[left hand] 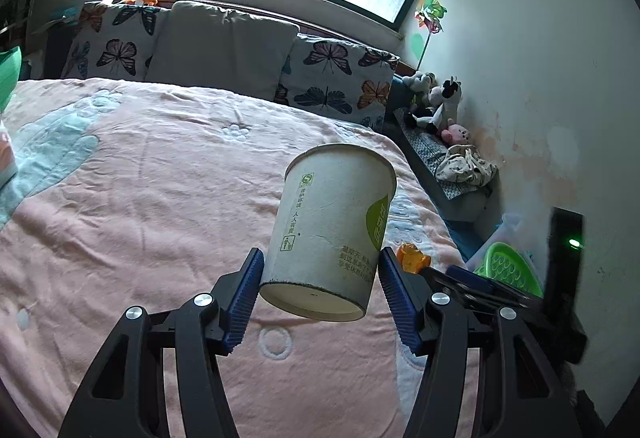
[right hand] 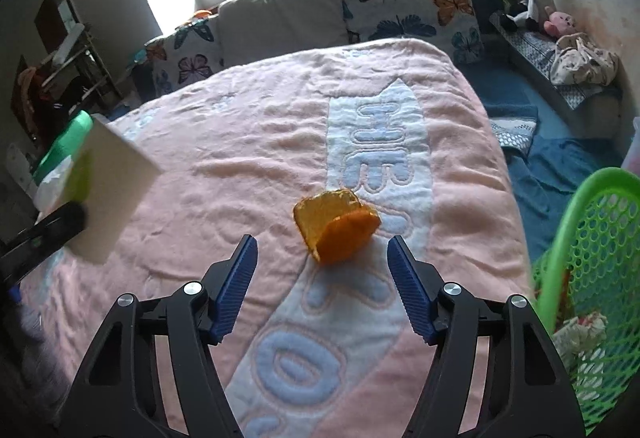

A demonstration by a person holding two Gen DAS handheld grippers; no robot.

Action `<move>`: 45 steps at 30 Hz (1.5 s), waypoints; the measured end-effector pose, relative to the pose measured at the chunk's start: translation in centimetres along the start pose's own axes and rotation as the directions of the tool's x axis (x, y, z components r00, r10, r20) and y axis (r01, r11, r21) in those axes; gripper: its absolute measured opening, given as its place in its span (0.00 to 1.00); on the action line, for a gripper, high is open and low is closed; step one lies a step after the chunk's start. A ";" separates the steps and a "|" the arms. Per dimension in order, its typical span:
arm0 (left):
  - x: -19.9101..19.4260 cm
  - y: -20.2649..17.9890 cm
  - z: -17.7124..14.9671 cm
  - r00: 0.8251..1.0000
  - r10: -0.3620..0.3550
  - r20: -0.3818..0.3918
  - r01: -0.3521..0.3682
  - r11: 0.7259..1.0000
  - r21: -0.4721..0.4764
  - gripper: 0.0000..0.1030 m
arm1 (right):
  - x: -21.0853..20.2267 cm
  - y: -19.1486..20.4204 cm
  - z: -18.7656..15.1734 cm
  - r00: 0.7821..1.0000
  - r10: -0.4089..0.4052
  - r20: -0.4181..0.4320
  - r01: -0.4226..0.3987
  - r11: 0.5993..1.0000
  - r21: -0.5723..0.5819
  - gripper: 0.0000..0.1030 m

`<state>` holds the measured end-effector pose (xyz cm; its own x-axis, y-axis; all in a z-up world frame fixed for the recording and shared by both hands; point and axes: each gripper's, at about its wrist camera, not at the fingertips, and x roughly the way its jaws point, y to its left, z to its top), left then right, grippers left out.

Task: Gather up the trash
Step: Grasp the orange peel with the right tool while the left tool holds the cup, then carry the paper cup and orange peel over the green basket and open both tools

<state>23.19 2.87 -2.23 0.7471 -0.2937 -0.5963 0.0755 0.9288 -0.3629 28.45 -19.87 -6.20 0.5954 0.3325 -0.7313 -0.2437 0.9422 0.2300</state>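
My left gripper is shut on a white paper cup with green print, gripped near its base and held tilted above the pink bedspread. The cup also shows blurred at the left of the right wrist view. My right gripper is open and empty, its blue pads on either side of an orange peel that lies on the bedspread just ahead of the fingertips. The peel also shows in the left wrist view. A green mesh basket holding crumpled trash stands at the bed's right.
Butterfly pillows and a grey cushion line the head of the bed under a window. Stuffed toys and a crumpled cloth sit on a bench by the right wall. Blue bedding lies beside the bed.
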 end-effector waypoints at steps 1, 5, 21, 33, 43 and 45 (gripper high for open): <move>-0.1 0.1 0.0 1.000 0.000 0.000 0.000 1.000 -0.001 0.55 | 0.4 0.0 0.2 1.000 -0.009 -0.006 0.009 1.000 0.002 0.65; -0.4 0.4 -0.4 1.000 -0.003 0.001 0.003 1.000 -0.001 0.55 | 1.9 0.2 0.6 0.999 -0.046 -0.024 0.046 0.999 -0.008 0.60; -0.4 0.5 -1.0 1.000 -0.014 -0.012 0.014 1.000 -0.009 0.55 | 2.0 -0.5 0.3 0.997 -0.072 -0.014 0.072 0.997 0.001 0.39; -1.2 -2.0 -1.9 0.999 -0.043 -0.017 0.043 0.999 0.033 0.55 | -3.8 -0.7 -2.0 0.999 -0.026 0.033 0.026 1.000 -0.008 0.38; -0.8 -6.2 -3.3 0.993 -0.103 -0.055 0.107 0.990 0.091 0.55 | -8.6 -2.5 -4.1 0.996 -0.040 0.077 0.039 0.999 0.019 0.38; -0.6 -7.3 -3.6 0.991 -0.117 -0.065 0.123 0.987 0.103 0.55 | -9.4 -3.2 -4.5 0.995 -0.051 0.080 0.049 0.998 0.030 0.38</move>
<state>19.82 -4.51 -1.80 0.6883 -0.4141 -0.5956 0.2346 0.9040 -0.3574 20.18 -26.16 -2.99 0.6666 0.2864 -0.6882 -0.1917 0.9580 0.2131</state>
